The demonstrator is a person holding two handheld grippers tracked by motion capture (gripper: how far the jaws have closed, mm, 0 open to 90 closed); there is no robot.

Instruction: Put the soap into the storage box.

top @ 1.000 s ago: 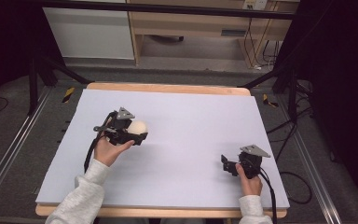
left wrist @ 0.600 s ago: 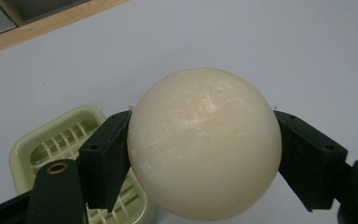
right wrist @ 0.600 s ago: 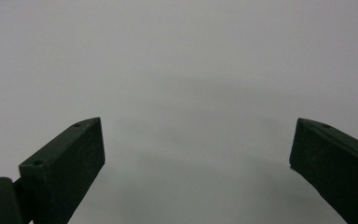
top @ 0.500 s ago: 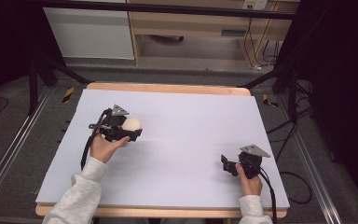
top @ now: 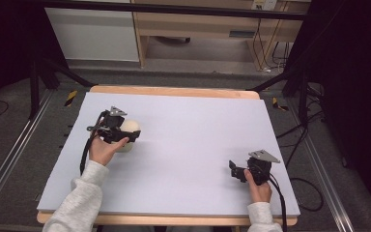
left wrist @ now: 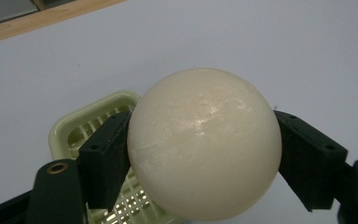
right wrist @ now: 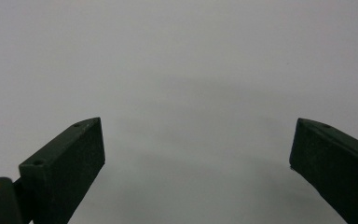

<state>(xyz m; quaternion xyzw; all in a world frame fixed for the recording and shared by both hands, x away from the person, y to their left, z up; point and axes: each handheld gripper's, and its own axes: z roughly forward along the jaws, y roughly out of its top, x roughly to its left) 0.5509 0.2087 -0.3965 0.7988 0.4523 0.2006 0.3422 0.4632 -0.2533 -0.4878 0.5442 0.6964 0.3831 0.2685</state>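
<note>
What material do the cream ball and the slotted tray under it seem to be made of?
Ball: probably wax or soap-like plastic; smooth, slightly glossy, with faint scuffs and soft highlights. Tray: likely moulded plastic, pale yellow-green, glossy, with even slots and rounded corners. Left gripper clamps the ball.

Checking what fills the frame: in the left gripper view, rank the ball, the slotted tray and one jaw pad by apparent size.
1. Cream ball, though it sits nearest the camera.
2. Pale green slotted tray, largely hidden behind the ball.
3. Jaw pad; close to the tray's visible part, so that order is unsure.
</note>
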